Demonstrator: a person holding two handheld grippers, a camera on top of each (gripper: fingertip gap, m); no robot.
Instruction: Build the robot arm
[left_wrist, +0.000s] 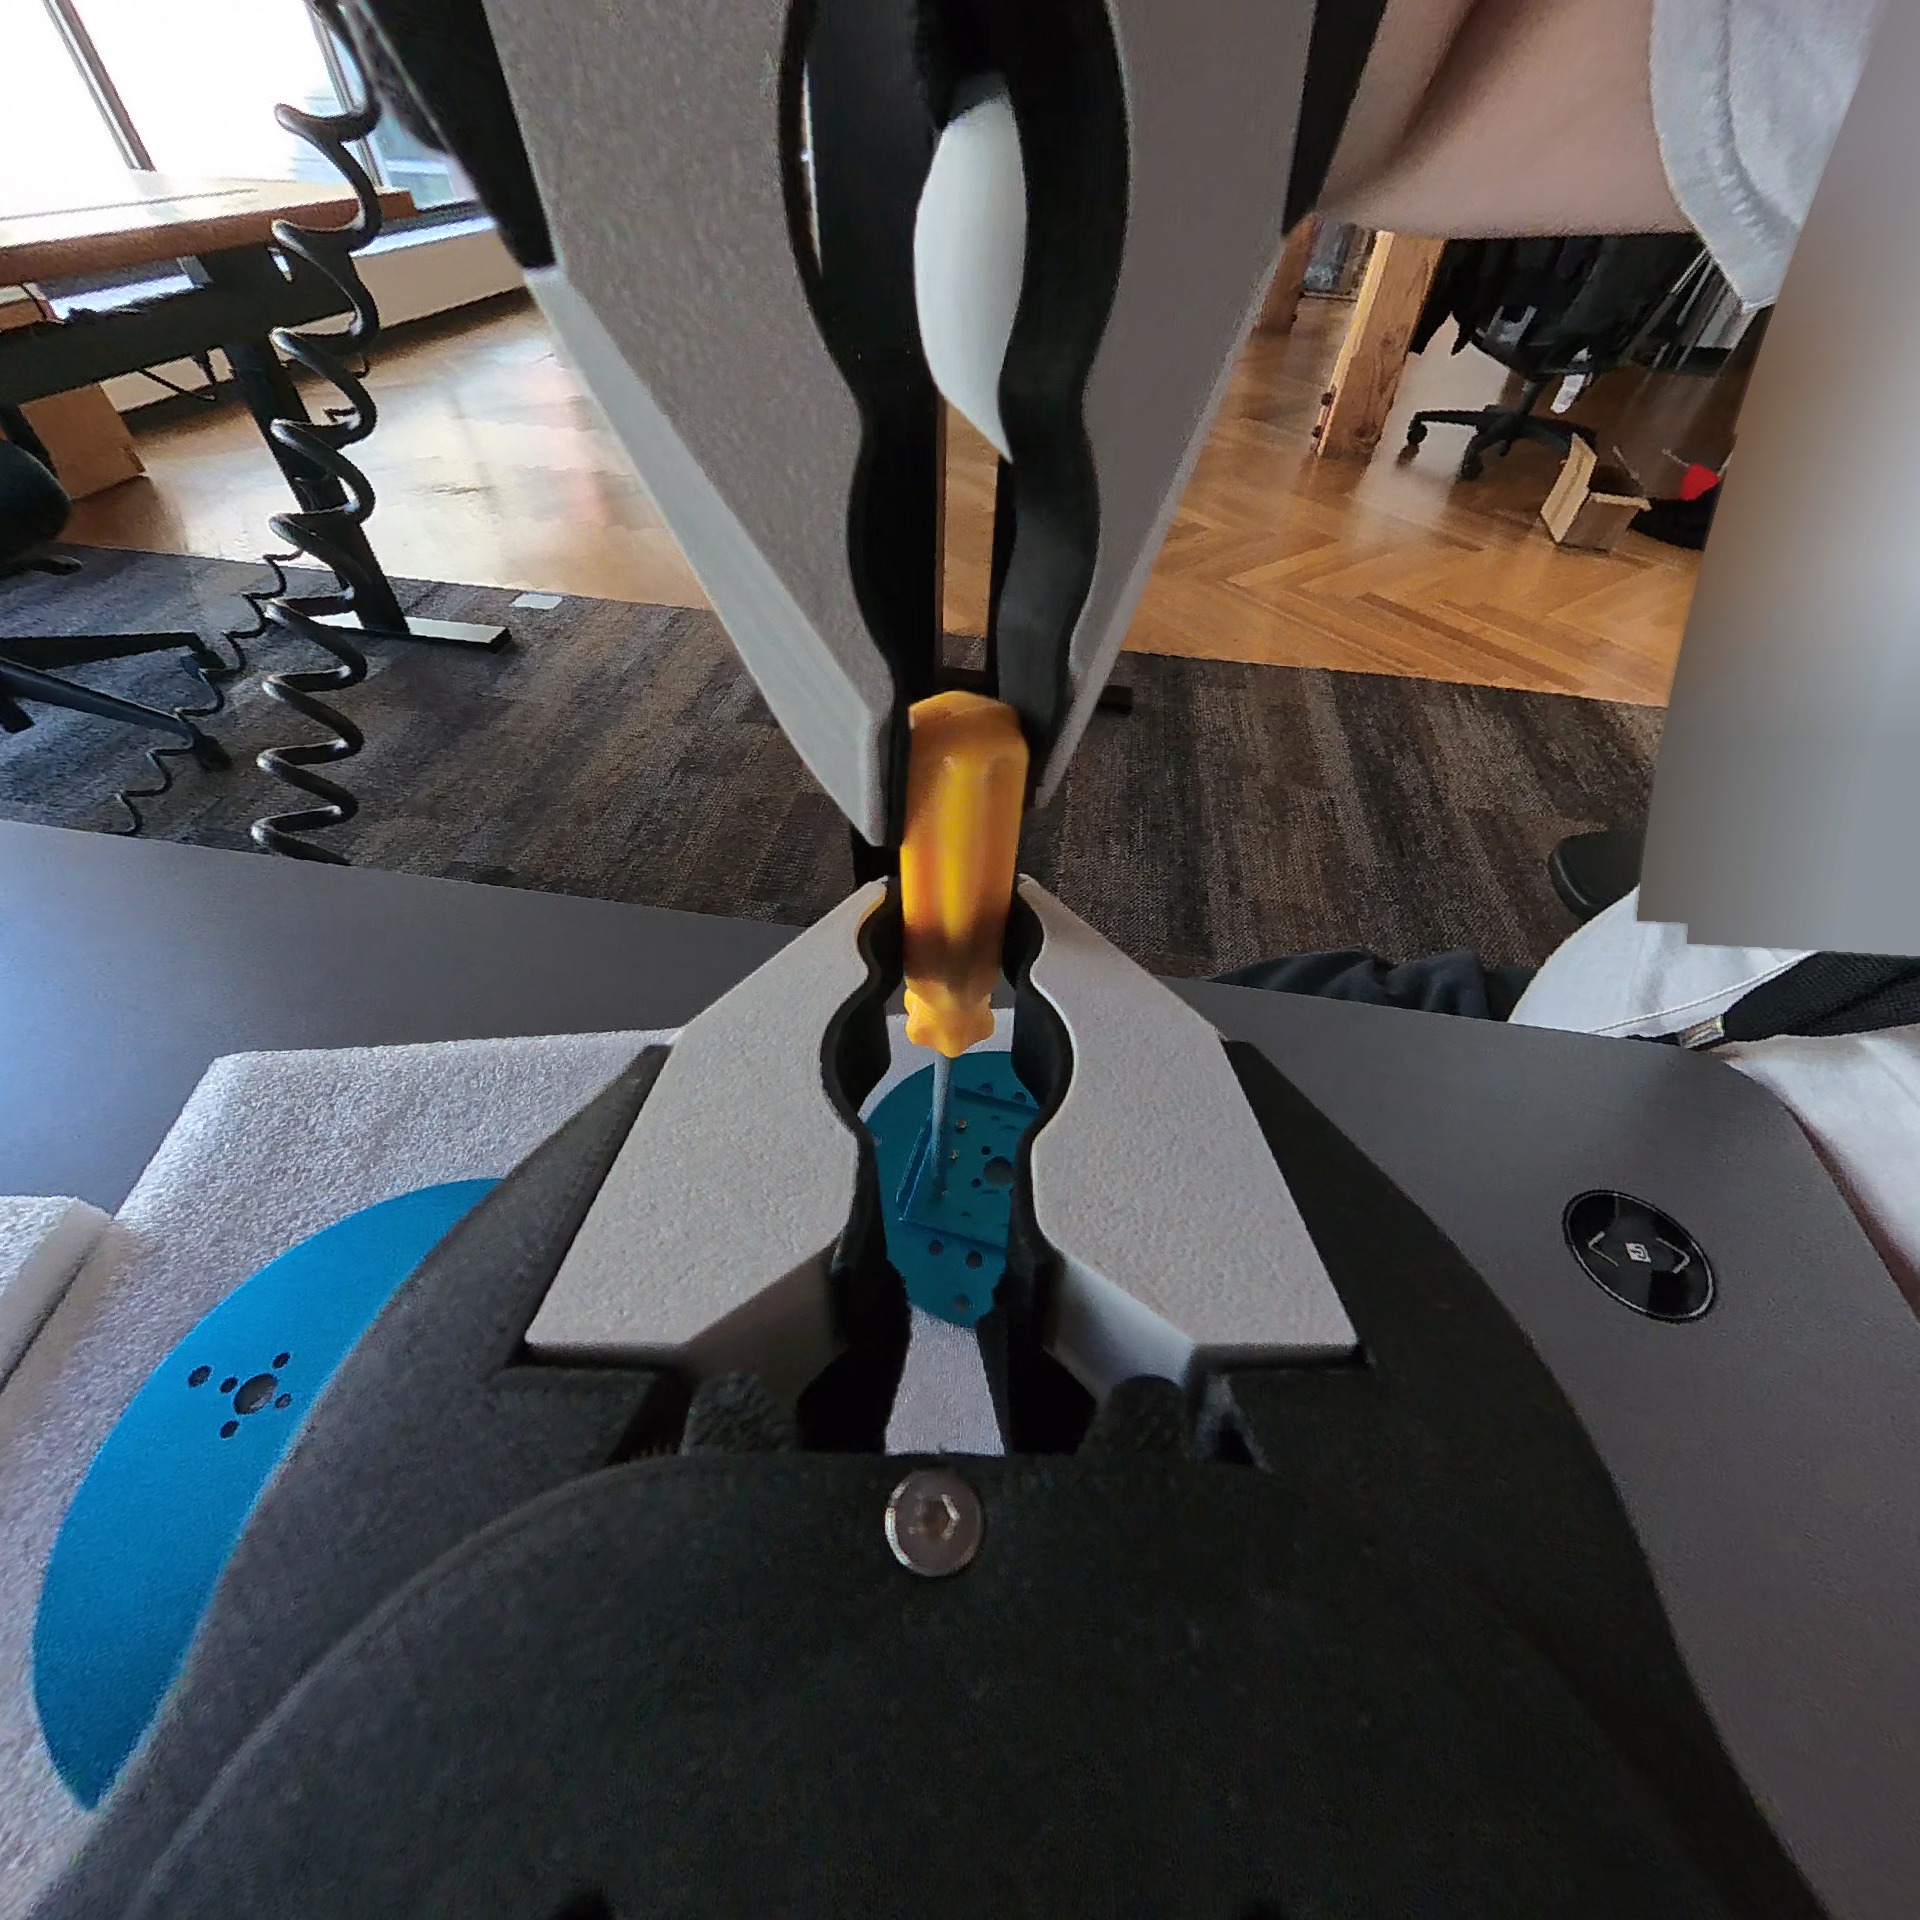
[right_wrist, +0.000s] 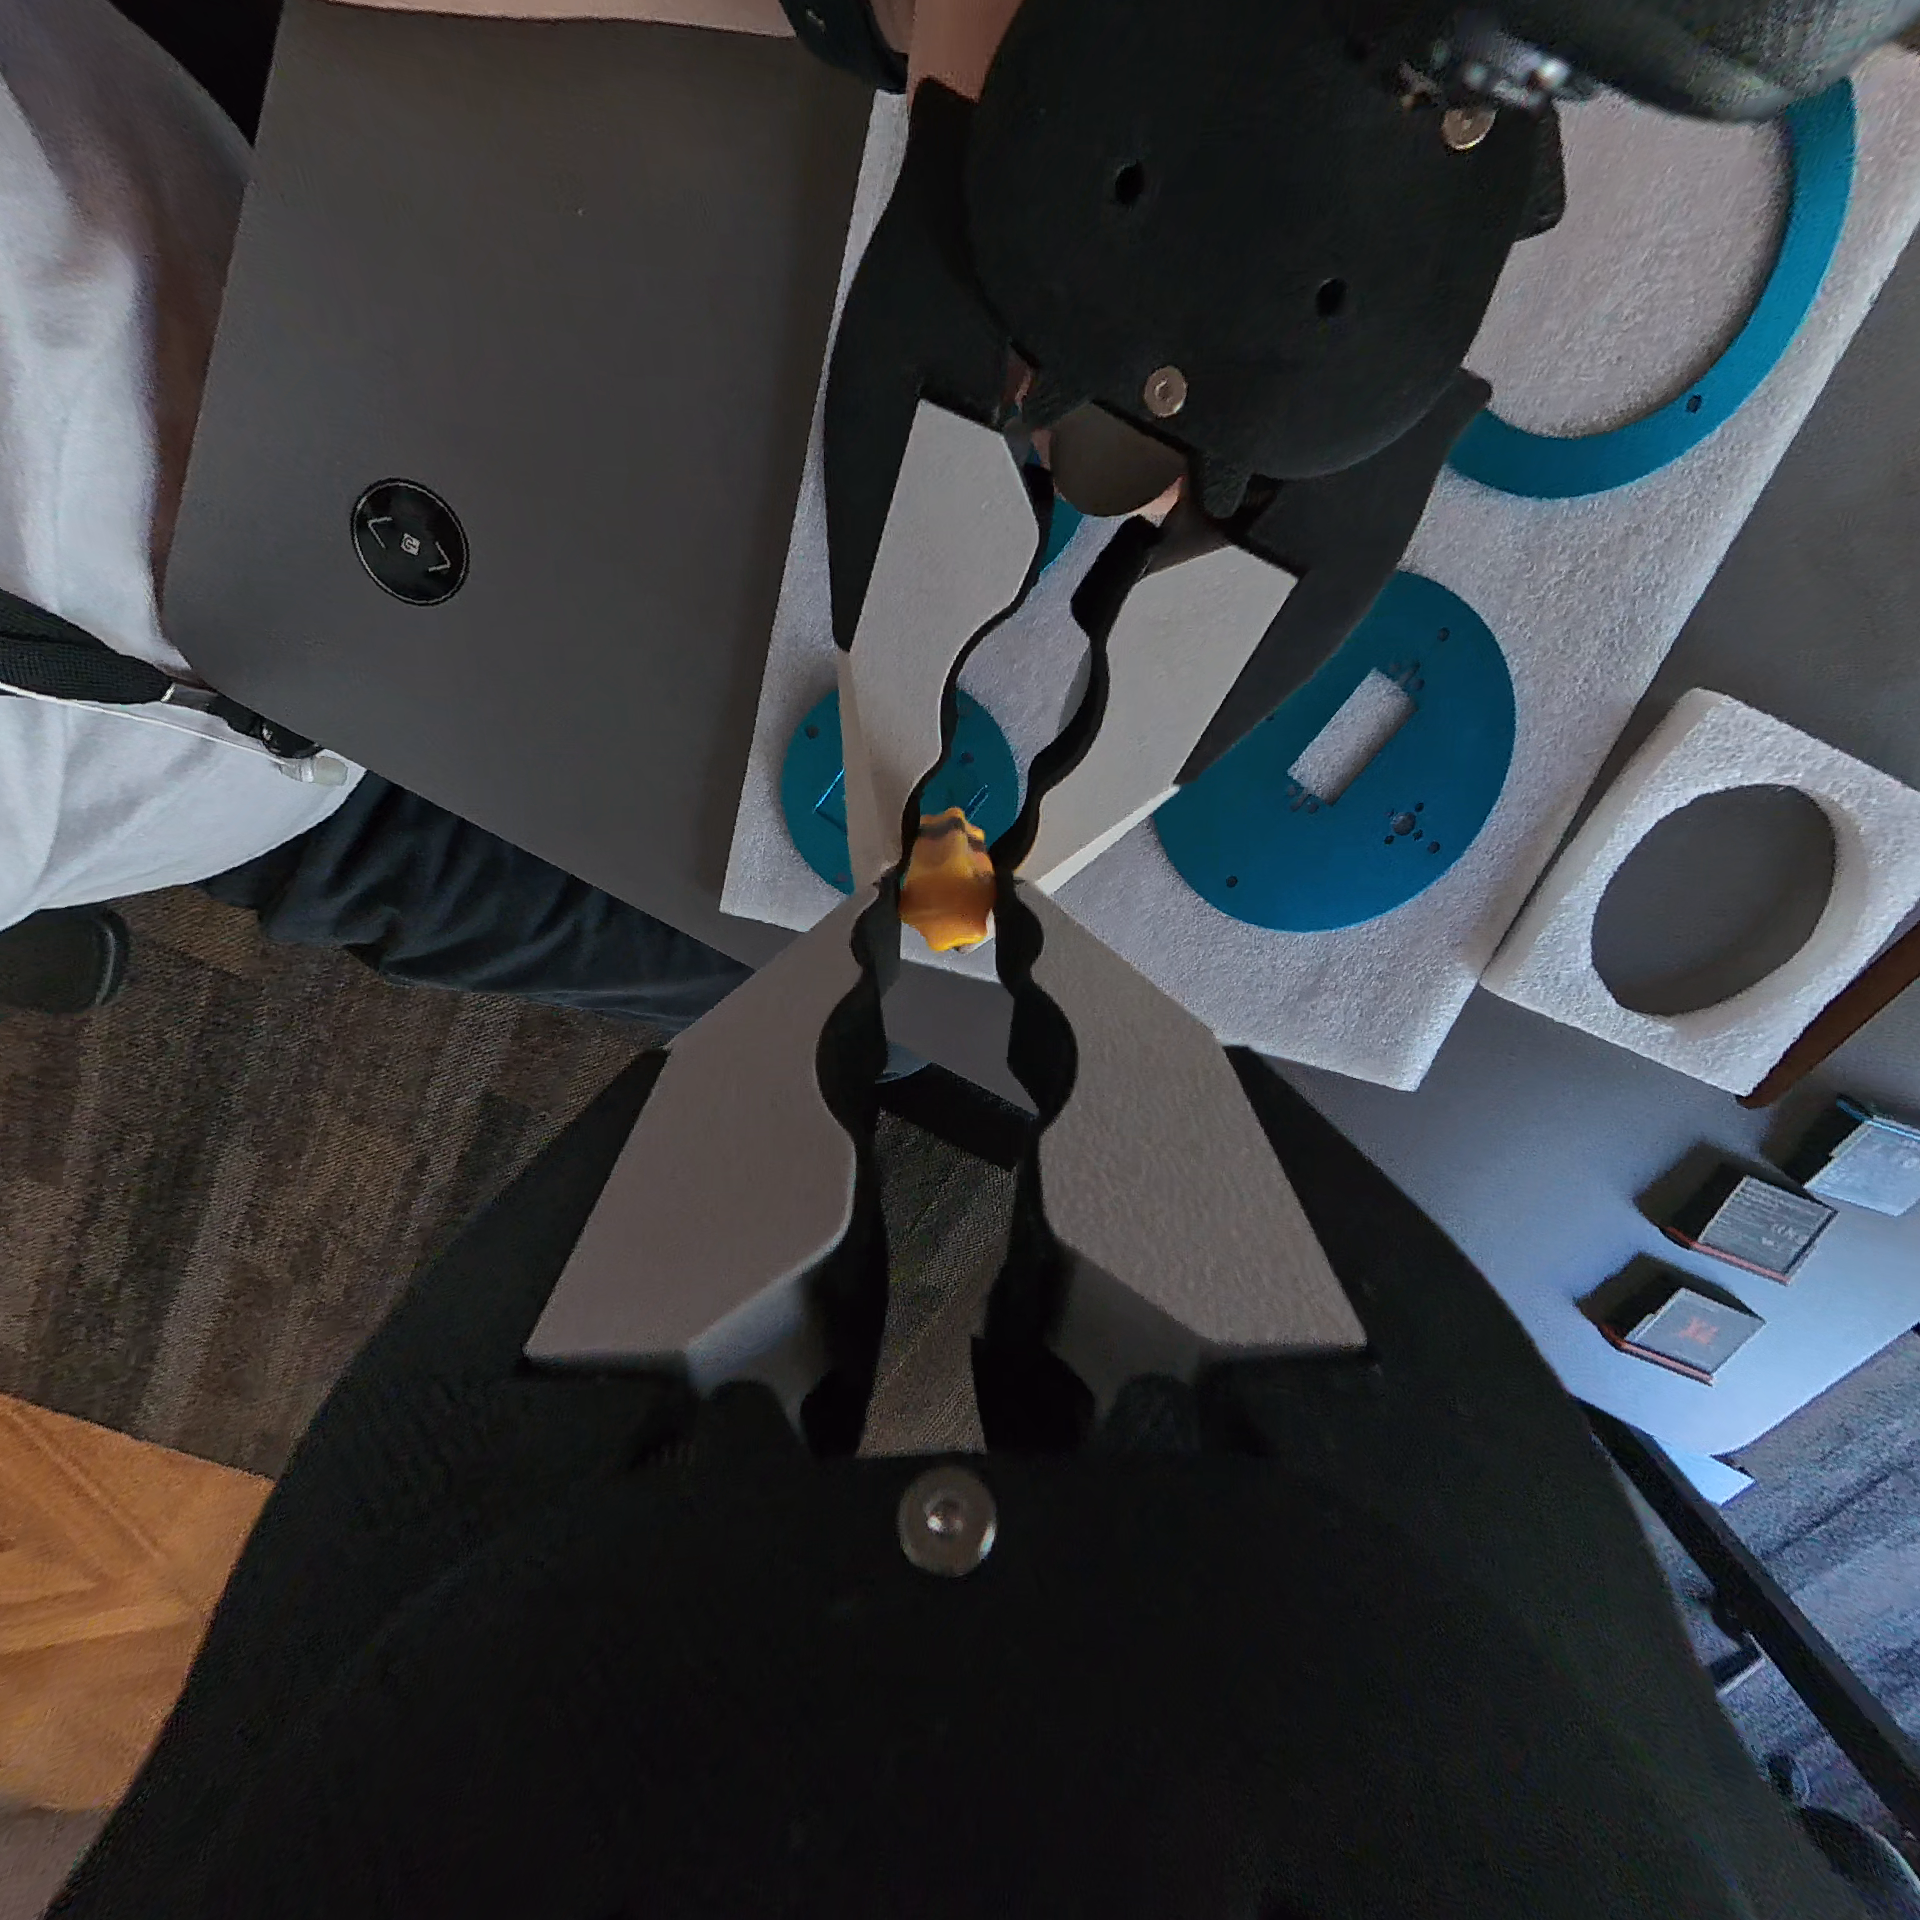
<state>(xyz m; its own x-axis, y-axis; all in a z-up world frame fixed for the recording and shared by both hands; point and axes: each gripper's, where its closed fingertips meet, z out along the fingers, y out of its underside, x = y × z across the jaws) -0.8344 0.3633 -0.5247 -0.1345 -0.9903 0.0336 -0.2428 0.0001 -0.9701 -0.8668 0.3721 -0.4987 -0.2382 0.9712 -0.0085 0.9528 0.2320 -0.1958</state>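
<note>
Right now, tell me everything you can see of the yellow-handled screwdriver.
The screwdriver has a fluted, translucent amber-yellow plastic handle and a thin metal shaft. It stands nearly upright, tip down on a small blue perforated bracket on a blue disc over white foam. The right gripper clamps the handle's top from above; the left gripper closes around its lower part. The tip's seating is too small to tell.

An office used as a workspace. A dark grey bench with a round black control button set in its top stands on grey patterned carpet beside herringbone wood flooring. Behind it are a wood-topped desk on black legs, bright windows and a black wheeled office chair. A cardboard box sits on the floor.
</note>
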